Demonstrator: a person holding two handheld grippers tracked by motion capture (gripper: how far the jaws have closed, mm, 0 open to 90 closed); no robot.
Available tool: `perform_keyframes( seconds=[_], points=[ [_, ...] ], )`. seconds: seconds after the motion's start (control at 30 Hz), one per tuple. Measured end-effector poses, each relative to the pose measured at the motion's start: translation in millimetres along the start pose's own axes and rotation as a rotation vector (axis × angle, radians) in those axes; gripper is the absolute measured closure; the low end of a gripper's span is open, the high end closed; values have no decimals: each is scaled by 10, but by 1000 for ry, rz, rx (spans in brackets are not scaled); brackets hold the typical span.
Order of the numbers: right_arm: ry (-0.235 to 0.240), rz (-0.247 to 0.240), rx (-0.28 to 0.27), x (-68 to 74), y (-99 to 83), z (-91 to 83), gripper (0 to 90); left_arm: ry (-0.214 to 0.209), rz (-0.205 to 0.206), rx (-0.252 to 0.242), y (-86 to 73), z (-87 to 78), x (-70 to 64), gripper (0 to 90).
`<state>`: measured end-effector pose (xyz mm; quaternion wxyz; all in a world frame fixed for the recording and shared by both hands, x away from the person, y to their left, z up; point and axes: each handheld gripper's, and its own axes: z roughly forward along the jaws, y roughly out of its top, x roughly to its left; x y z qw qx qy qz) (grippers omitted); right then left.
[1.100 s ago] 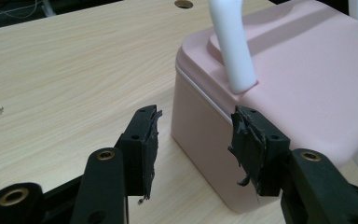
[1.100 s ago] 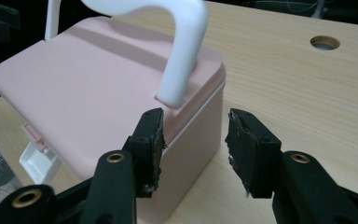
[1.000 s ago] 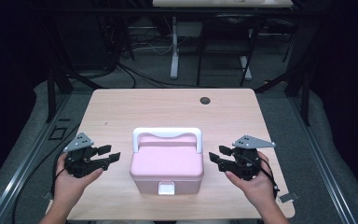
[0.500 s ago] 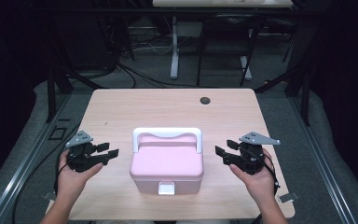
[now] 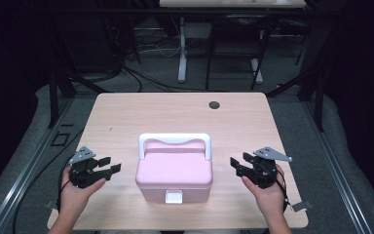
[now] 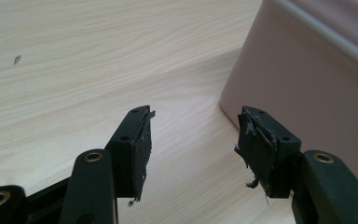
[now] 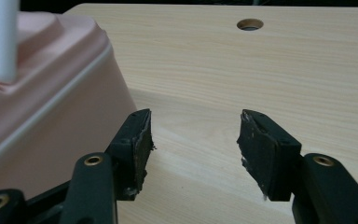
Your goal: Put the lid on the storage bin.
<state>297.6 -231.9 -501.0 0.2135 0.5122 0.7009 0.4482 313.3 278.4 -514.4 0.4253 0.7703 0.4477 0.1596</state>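
Now farther out from the pink box (image 5: pixel 174 171) than a second ago: left gripper (image 5: pixel 108 165) drawn toward the lower left of the frame, right gripper (image 5: pixel 237 163) toward the lower right, both with jaws spread and holding nothing. Box unmoved, lower centre of the table (image 5: pixel 175 112), white handle (image 5: pixel 174 140) up, apart from both.
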Motion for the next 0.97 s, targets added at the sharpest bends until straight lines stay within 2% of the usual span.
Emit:
perform_keyframes(
  seconds=[0.1, 0.13, 0.2, 0.27, 0.3, 0.33, 0.37, 0.4, 0.57, 0.67, 0.73, 0.77, 0.8, 0.97],
  points=[
    [-24, 2, -19, -6, -79, 53, 432, 1, 14, -2, -50, 40, 3, 443],
    [-27, 0, -7, -5, -105, 64, 429, 3, 21, 0, -59, 48, 2, 443],
    [-31, -11, 4, -5, -142, 77, 428, 19, 42, 4, -81, 72, -6, 441],
    [-41, -26, 5, -10, -198, 98, 426, 13, 41, 13, -105, 93, -8, 441],
    [-61, -32, 6, -5, -217, 106, 425, 10, 42, 17, -117, 106, -9, 441],
    [-60, -39, -9, -11, -247, 124, 424, 12, 52, 22, -127, 113, -6, 441],
    [-85, -49, 6, -11, -271, 124, 423, 13, 49, 21, -139, 119, -8, 441],
    [-70, -54, 12, -24, -296, 129, 423, 13, 47, 17, -150, 129, -4, 441],
    [-92, -66, 23, -48, -380, 186, 417, 24, 40, 20, -191, 141, 32, 441],
    [-102, -80, 34, -55, -406, 210, 415, 34, 21, 22, -240, 171, 77, 441],
    [-101, -83, 20, -50, -420, 228, 413, 37, 14, 34, -249, 182, 99, 441],
    [-109, -88, 31, -44, -420, 223, 410, 37, 14, 34, -249, 182, 99, 440],
    [-109, -97, 26, -46, -425, 231, 409, 40, -2, 32, -253, 197, 118, 439],
    [-146, -116, 11, -64, -448, 240, 389, 60, -28, 33, -253, 230, 157, 415]
  ],
)
